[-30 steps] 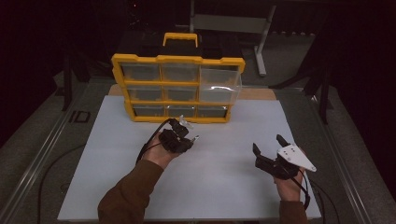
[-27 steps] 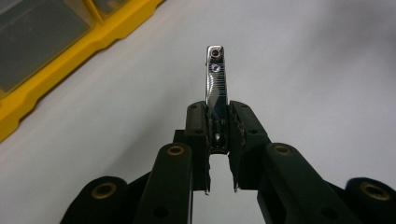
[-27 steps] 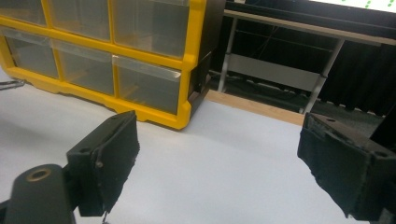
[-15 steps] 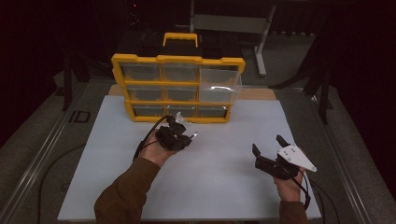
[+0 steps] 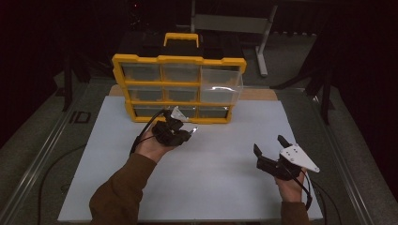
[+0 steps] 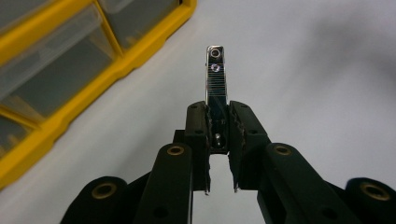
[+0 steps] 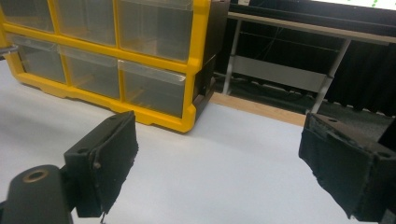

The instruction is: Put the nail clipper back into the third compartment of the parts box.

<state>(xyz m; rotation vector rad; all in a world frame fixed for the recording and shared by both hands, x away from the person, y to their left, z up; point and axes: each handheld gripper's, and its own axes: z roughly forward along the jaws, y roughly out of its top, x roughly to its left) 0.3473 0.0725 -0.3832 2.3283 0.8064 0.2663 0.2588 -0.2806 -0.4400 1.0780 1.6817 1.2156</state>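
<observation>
left gripper [image 6: 217, 140]: jaws pinching nail clipper [image 6: 215, 77], just before organiser [image 5: 178, 89] front edge | right gripper [image 7: 219, 172]: jaws spread over bare bench [image 5: 220, 168], well right of organiser

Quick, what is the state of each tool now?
Left tool: closed on the nail clipper.
Right tool: open, holding nothing.

Left tongs [image 5: 180, 133] nearer yellow cabinet [image 5: 178, 89]

The drawer cabinet [image 5: 178, 89] stands at the table's [image 5: 225, 187] far edge, nail clipper [image 6: 216, 77] before it.
</observation>
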